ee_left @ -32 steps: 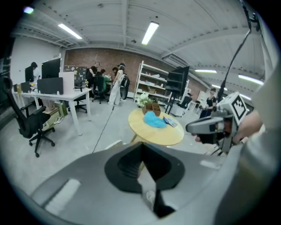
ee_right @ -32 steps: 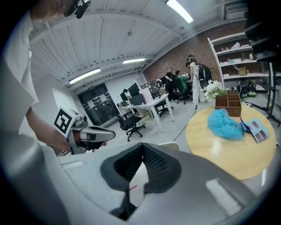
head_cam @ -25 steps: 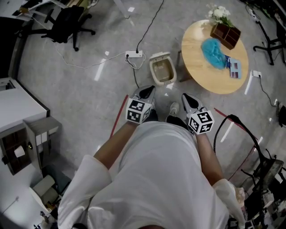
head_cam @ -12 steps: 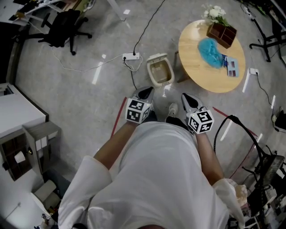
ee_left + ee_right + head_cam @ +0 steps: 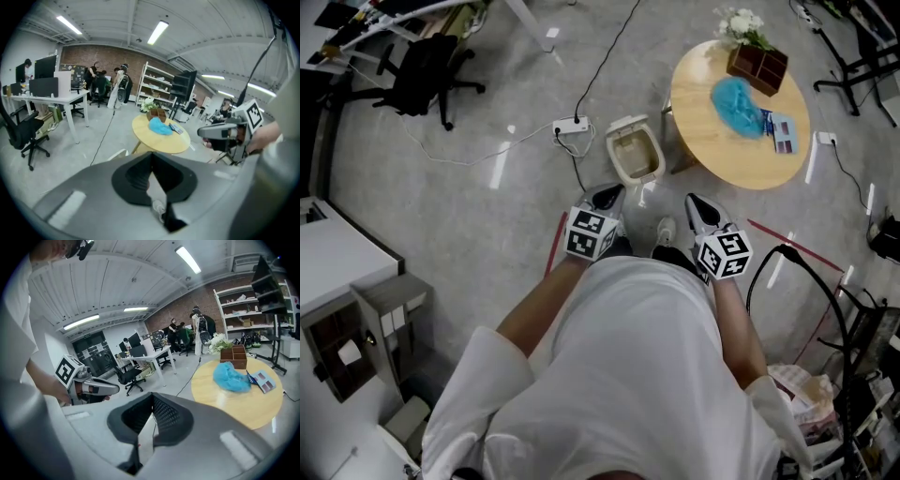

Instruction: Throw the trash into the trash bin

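Head view alone shows inside the trash bin (image 5: 637,155)

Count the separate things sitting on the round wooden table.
4. White flowers stand at the far edge, with a brown divided box next to them. A blue crumpled bundle lies in the middle, with a small flat packet, possibly two pieces, beside it. Nothing looks hidden.

head looks down; all views share table (image 5: 712,141)
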A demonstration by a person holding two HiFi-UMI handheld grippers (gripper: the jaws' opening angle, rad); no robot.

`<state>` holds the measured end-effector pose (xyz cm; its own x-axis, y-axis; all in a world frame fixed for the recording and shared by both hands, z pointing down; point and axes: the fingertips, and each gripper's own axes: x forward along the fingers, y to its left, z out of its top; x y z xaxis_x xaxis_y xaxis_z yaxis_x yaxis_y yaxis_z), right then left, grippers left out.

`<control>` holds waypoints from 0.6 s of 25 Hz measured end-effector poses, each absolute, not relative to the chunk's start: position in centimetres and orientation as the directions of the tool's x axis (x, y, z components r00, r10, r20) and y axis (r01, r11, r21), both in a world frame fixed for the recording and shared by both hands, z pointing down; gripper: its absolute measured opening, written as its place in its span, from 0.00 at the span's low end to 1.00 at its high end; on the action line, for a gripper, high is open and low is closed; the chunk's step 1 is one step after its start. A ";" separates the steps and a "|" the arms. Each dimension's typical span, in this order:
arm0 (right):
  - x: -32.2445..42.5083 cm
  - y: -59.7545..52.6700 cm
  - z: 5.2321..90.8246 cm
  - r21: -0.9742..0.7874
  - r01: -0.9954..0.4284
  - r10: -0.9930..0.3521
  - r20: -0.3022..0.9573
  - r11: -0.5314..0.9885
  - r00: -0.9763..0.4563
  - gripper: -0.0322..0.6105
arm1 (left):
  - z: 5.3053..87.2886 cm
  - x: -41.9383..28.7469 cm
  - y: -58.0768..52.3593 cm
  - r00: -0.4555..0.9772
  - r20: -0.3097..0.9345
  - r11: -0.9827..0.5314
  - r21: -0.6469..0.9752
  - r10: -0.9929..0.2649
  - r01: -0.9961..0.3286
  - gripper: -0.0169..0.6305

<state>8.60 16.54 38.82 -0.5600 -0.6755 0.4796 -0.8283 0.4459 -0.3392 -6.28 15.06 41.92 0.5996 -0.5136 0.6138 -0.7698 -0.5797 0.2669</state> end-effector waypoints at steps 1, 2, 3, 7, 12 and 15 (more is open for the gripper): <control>8.5 16.5 38.8 -0.337 -0.833 -0.682 0.479 0.438 -0.553 0.05 | 41.9 -6.4 15.0 0.605 0.614 -0.584 0.273 -0.507 -0.765 0.03; 8.3 16.4 38.8 -0.335 -0.838 -0.688 0.479 0.431 -0.545 0.05 | 41.8 -6.5 14.9 0.612 0.613 -0.588 0.279 -0.500 -0.759 0.03; 8.3 16.3 38.7 -0.333 -0.843 -0.695 0.478 0.422 -0.537 0.05 | 41.7 -6.6 14.8 0.620 0.610 -0.594 0.284 -0.493 -0.753 0.03; 8.1 15.9 38.5 -0.323 -0.866 -0.725 0.476 0.381 -0.497 0.05 | 40.8 -6.6 14.2 0.655 0.586 -0.635 0.285 -0.477 -0.718 0.03; 7.3 15.7 38.5 -0.307 -0.892 -0.754 0.480 0.333 -0.447 0.05 | 40.7 -7.5 13.7 0.682 0.581 -0.684 0.272 -0.443 -0.676 0.03; 7.0 15.3 38.6 -0.299 -0.907 -0.771 0.486 0.296 -0.412 0.05 | 40.9 -8.2 13.5 0.691 0.583 -0.694 0.278 -0.427 -0.664 0.03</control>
<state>6.97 15.32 38.56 -0.4123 -0.7706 0.4860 -0.9069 0.2964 -0.2994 -8.24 13.47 40.90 0.6910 -0.4275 0.5829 -0.6639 -0.6943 0.2779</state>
